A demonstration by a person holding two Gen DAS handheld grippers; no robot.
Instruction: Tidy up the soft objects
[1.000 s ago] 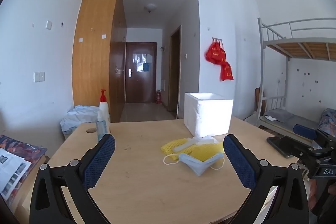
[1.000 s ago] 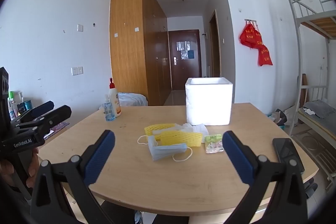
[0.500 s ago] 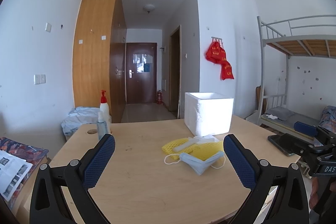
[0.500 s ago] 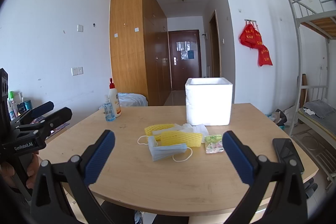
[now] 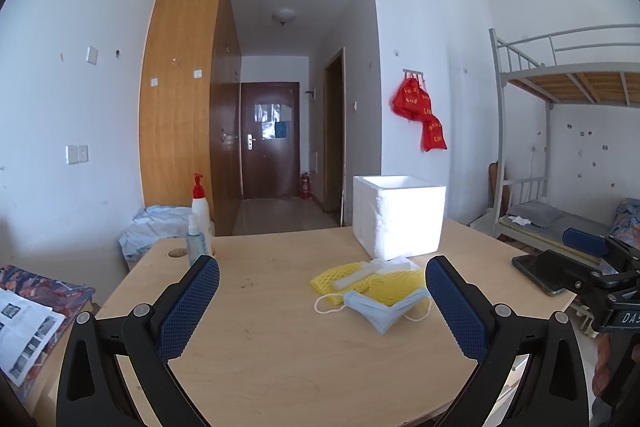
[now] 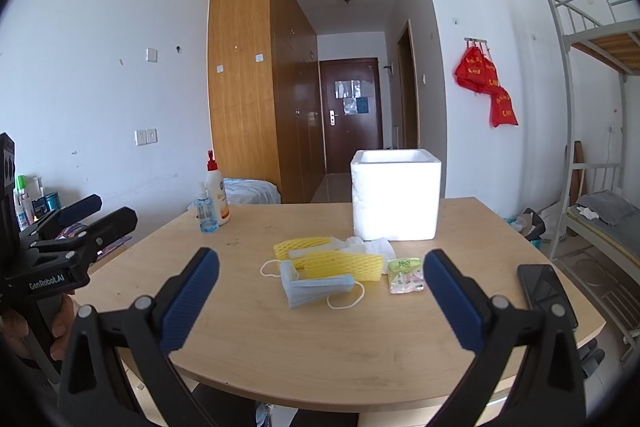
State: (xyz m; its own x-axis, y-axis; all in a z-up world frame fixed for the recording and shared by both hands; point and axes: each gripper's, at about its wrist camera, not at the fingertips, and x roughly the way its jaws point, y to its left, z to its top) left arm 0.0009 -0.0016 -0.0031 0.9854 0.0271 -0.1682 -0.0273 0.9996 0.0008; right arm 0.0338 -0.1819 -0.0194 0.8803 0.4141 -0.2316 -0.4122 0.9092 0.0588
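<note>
Two fisheye views along wide-spread gripper fingers, both facing across the wooden table point(image 5: 280, 327) toward the hallway door point(image 5: 270, 141). Left wrist view set at the table's near left, low over its edge; right wrist view set further right, slightly back and higher. Shared by both: white foam box point(image 6: 395, 195), yellow mesh sleeves point(image 6: 340, 261), face mask point(image 5: 382, 309), bottles, red bags, bunk bed. Each gripper visible at the other view's margin.
</note>
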